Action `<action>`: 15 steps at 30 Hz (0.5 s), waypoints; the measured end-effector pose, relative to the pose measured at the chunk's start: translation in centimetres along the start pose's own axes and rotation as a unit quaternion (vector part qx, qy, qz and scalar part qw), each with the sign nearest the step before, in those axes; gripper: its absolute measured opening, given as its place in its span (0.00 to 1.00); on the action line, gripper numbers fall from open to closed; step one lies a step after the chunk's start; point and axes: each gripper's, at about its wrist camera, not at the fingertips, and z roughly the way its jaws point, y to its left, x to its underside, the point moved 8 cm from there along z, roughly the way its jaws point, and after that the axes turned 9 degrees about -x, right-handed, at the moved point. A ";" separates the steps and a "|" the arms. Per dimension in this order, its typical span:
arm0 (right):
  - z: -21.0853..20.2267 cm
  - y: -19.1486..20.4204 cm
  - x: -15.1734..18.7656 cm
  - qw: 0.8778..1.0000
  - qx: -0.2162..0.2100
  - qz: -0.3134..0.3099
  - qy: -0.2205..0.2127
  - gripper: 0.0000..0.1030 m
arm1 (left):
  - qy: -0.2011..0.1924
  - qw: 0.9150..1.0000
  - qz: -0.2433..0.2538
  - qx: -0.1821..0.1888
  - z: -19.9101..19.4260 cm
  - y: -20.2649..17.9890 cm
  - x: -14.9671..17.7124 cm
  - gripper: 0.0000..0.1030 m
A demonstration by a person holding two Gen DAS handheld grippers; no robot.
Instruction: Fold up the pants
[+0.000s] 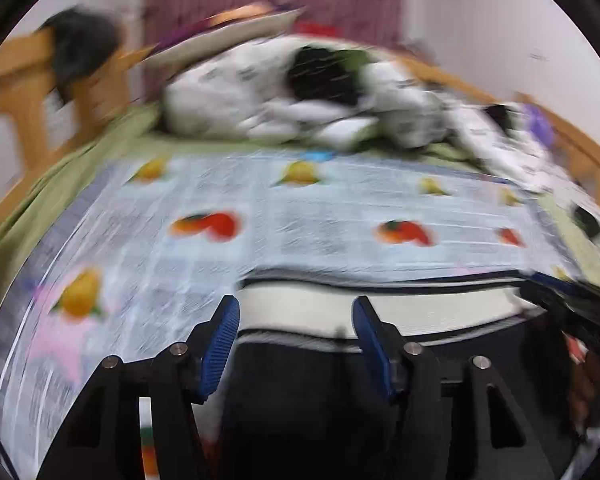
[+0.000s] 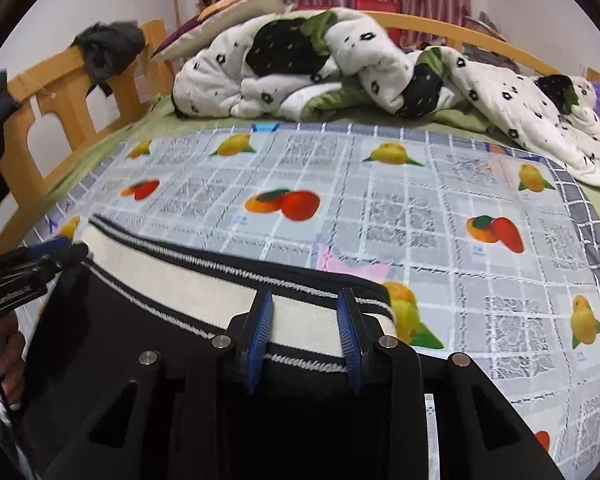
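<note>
1. The pants (image 2: 204,340) lie flat on the bed (image 2: 380,208), waistband (image 2: 188,284) toward the quilt (image 2: 340,68).
2. Our right gripper (image 2: 306,336) and left gripper (image 1: 296,344) both stand released over the waistband, probably because the cloth must first lie smooth before we fold.

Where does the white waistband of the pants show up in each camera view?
Left wrist view: the white waistband runs across the lower middle, behind the left gripper.
Right wrist view: it slants from mid-left to lower middle, behind the right gripper.
Shared landmark: the white quilt heaped at the far end of the bed.
</note>
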 end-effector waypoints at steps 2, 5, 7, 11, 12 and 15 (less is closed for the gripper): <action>-0.6 -0.1 -0.4 1.000 -0.013 0.018 -0.018 0.33 | 0.030 0.999 0.018 0.006 1.2 -1.0 1.2 0.56; 0.5 -0.3 0.3 0.999 -0.003 0.028 -0.015 0.37 | 0.050 0.998 0.027 -0.015 2.6 -0.9 2.3 0.56; 1.5 -0.1 1.0 1.000 0.013 0.006 0.001 0.37 | 0.051 0.998 0.025 -0.015 2.6 -0.8 2.3 0.56; 1.5 0.1 1.0 1.000 0.023 -0.006 0.001 0.39 | 0.052 0.998 0.037 -0.021 2.9 -1.1 2.6 0.59; 1.5 0.1 1.0 1.000 0.023 -0.006 0.000 0.39 | 0.051 0.998 0.038 -0.022 2.8 -1.2 2.7 0.59; 1.5 -0.1 1.1 1.000 0.017 -0.001 0.000 0.39 | 0.051 0.998 0.035 -0.018 2.7 -1.2 2.6 0.59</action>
